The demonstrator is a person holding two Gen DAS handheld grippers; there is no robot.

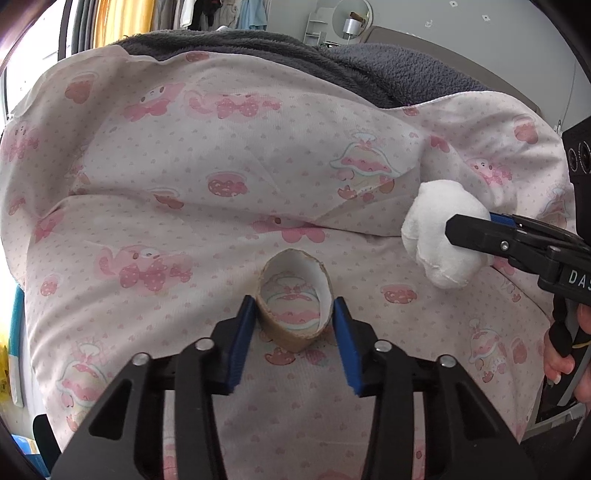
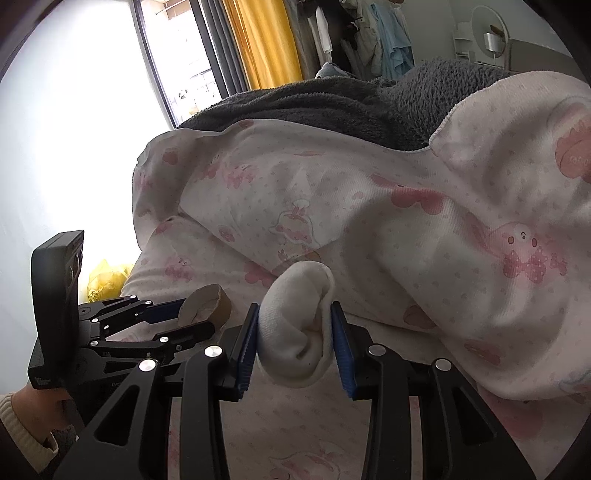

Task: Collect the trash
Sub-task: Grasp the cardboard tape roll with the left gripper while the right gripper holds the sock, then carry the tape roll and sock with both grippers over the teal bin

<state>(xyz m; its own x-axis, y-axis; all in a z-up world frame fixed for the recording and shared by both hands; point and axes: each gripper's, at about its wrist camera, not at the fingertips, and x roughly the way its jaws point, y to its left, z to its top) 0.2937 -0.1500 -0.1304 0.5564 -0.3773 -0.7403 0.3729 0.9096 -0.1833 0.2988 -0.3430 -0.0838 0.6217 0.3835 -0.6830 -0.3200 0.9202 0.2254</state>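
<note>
Both grippers' fingers (image 1: 347,328) down-tilted, clamped.

We look across a bed spread with a pale pink cartoon-print cotton quilt (image 1: 258,155), a dark grey fleece blanket (image 1: 388,70) bunched behind it. Beyond hang orange-yellow curtains (image 2: 262,40) beside a tall, dark-framed window (image 2: 173,55) flooding us with daylight. Clothes hang on a rail (image 2: 369,33), and a round white wall mirror (image 1: 351,16) sits on the grey wall (image 1: 480,33).

Home bedroom: bed quilt (image 1: 258,177), hanging clothes (image 2: 373,33), yellow curtain (image 2: 262,40).
</note>
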